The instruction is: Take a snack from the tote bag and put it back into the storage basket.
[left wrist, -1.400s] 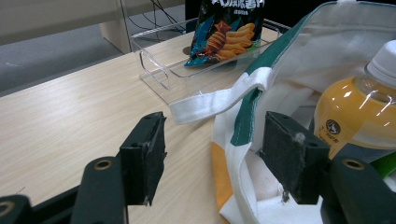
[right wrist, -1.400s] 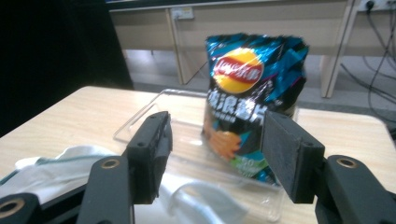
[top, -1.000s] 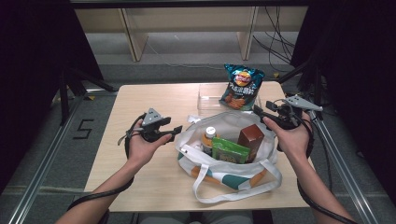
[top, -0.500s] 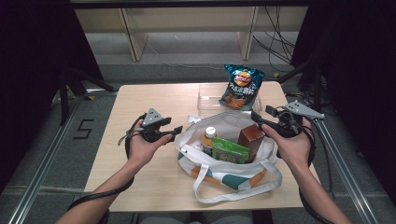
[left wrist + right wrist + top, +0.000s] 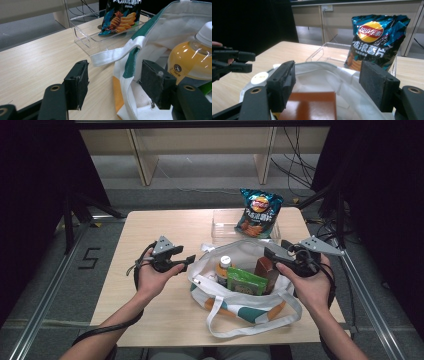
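A white tote bag [image 5: 245,285] with green and orange trim lies open on the desk [image 5: 165,227], its handles trailing toward the person. Inside stand an orange drink bottle [image 5: 223,269] with a white cap, a green packet [image 5: 245,281] and a brown carton [image 5: 265,270]. The left claw [image 5: 189,261] rests just beside the bag's left rim, jaws wide; in the left gripper view the rim and a white strap [image 5: 115,53] lie between the jaws, neither pad pressing on them. The right claw [image 5: 268,254] hovers over the bag's right side above the brown carton; its jaws have just been opening and now stand wide, holding nothing. Behind the bag a clear plastic tray [image 5: 222,222] holds a blue bag of crisps [image 5: 257,212] propped upright.
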A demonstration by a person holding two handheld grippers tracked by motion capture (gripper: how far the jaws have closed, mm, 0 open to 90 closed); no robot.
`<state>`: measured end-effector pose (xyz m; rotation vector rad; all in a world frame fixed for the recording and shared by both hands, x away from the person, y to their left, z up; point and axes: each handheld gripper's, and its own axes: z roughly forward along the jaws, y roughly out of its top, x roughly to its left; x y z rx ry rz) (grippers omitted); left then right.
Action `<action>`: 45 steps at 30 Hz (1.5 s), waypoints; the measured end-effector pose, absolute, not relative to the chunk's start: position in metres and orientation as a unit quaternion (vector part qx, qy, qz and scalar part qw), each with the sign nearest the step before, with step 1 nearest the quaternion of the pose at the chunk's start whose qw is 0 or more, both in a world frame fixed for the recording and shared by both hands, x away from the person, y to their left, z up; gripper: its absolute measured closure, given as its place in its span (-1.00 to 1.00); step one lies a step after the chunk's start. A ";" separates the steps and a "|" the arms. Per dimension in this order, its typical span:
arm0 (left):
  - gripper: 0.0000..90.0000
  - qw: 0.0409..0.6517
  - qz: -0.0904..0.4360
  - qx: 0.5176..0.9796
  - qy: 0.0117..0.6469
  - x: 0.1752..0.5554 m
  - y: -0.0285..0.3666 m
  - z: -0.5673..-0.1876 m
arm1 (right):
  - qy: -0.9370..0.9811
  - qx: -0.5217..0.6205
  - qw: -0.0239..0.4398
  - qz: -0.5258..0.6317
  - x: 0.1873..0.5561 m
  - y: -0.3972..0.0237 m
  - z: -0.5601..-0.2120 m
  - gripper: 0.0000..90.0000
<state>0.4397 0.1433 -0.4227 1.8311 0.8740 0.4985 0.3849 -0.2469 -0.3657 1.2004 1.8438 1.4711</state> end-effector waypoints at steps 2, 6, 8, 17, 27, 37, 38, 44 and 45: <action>-0.14 0.504 0.205 0.758 0.360 0.440 0.143 -0.423 | 0.677 0.439 0.244 0.537 0.381 -0.245 -0.368 -0.34; -0.14 0.503 0.205 0.758 0.361 0.440 0.143 -0.423 | 0.682 0.432 0.244 0.538 0.378 -0.242 -0.374 -0.36; -0.14 0.502 0.206 0.758 0.362 0.440 0.143 -0.423 | 0.683 0.441 0.236 0.532 0.375 -0.240 -0.378 -0.37; -0.14 0.501 0.206 0.758 0.362 0.439 0.143 -0.423 | 0.691 0.427 0.243 0.530 0.373 -0.236 -0.384 -0.40; -0.14 0.502 0.207 0.758 0.362 0.439 0.144 -0.423 | 0.701 0.431 0.235 0.517 0.374 -0.235 -0.396 -0.39; -0.14 0.501 0.207 0.758 0.361 0.440 0.144 -0.423 | 0.700 0.437 0.222 0.519 0.370 -0.231 -0.404 -0.29; -0.14 0.501 0.207 0.758 0.361 0.440 0.144 -0.423 | 0.703 0.432 0.227 0.518 0.370 -0.232 -0.405 -0.28; -0.14 0.502 0.209 0.759 0.359 0.439 0.144 -0.422 | 0.702 0.427 0.239 0.517 0.367 -0.233 -0.405 -0.17; -0.14 0.501 0.209 0.759 0.359 0.439 0.144 -0.422 | 0.702 0.427 0.240 0.518 0.367 -0.233 -0.405 -0.16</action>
